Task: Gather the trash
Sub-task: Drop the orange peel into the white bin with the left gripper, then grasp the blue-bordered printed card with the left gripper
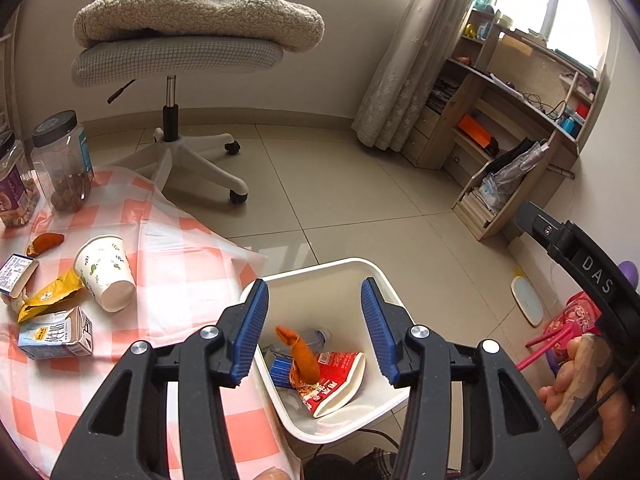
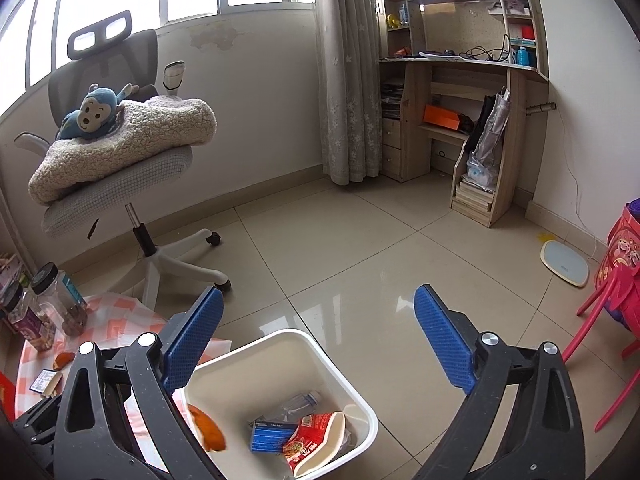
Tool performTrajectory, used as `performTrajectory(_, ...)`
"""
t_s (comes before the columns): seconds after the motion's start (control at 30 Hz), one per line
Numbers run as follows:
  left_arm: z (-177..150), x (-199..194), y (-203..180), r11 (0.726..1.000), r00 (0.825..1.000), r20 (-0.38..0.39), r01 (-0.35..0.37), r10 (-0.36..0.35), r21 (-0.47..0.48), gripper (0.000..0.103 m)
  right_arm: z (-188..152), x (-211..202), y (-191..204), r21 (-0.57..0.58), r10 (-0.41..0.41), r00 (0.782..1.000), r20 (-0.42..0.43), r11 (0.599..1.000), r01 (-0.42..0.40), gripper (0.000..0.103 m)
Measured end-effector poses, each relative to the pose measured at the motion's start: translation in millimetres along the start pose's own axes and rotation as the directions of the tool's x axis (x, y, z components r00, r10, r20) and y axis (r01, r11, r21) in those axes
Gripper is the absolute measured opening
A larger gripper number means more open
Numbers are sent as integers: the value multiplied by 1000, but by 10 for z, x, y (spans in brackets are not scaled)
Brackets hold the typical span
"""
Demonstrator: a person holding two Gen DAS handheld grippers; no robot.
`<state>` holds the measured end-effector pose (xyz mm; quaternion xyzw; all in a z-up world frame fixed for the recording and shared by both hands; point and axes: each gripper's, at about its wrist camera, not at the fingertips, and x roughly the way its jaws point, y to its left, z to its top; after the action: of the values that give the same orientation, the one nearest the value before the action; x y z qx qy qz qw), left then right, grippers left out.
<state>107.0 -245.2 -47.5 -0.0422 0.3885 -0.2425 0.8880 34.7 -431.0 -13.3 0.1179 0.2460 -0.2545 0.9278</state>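
Left gripper [image 1: 314, 330] hangs over the white bin [image 1: 320, 270], blue pads apart with nothing pressed between them. We see an orange peel [image 1: 302, 356] below the gap, above the trash already inside; it looks to be in mid-air, though we cannot tell for sure whether it already rests on the heap. From the right wrist camera the same peel [image 2: 208, 430] shows blurred near the bin's left wall.

Right gripper [image 2: 318, 334] is spread wide and empty, pointing down toward the bin [image 2: 360, 408] and the tiled floor [image 2: 360, 240] beyond it.

Bin contents, as we read them: a red noodle cup [image 2: 316, 444] on its side, a blue carton [image 2: 272, 436], and a clear plastic bottle [image 2: 300, 402] behind them.

Bin stands on the floor just beside the counter [image 1: 180, 276], which carries a pink checked cloth. Still on the counter: a paper cup [image 1: 106, 272] tipped over, a yellow wrapper [image 1: 50, 294] touching its side, a milk carton [image 1: 56, 334] near the front edge, another orange peel [image 1: 46, 242], and a small box [image 1: 18, 274]. Two lidded jars [image 1: 60, 160] stand at the back.

An office chair [image 2: 120, 168] with a fleece blanket and plush monkey sits beyond the counter.
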Motion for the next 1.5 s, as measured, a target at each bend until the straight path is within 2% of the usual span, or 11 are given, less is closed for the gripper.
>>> performTrajectory(0.13,70,-221,108,993,989,88,-116,117,-24,62,-27,-75,128,-34,-8,999,40,999,9,96)
performTrajectory(0.2,98,-344,175,979,968,144,-201,204,-40,73,-54,-101,238,-71,-7,999,49,997,10,96)
performTrajectory(0.23,109,-404,218,971,956,166,-234,240,-57,83,-76,-121,299,-90,-2,998,55,996,7,96)
performTrajectory(0.27,120,-459,270,963,946,183,-259,269,-76,87,-100,-140,366,-107,6,998,60,994,1,96)
performTrajectory(0.47,102,-619,566,911,888,208,-396,411,-111,92,-228,-300,779,-196,55,994,97,980,-36,96)
performTrajectory(0.7,42,-730,985,883,866,178,-443,467,-155,92,-327,-358,1243,-248,108,991,74,965,-87,96)
performTrajectory(1.03,8,-888,1613,832,844,90,-494,529,-251,92,-484,-356,1866,-291,171,985,19,944,-158,96)
performTrajectory(1.27,-45,-866,2248,788,840,-47,-526,541,-320,92,-614,-277,2209,-310,205,978,-46,927,-210,96)
performTrajectory(1.37,15,-749,2537,786,832,-132,-553,538,-276,92,-653,-239,2313,-321,216,973,-78,919,-230,96)
performTrajectory(1.47,102,-607,2806,781,805,-191,-592,562,-198,92,-686,-177,2396,-333,224,966,-125,908,-254,96)
performTrajectory(1.5,123,-553,2899,787,806,-208,-589,554,-186,92,-695,-153,2423,-334,226,964,-142,905,-262,96)
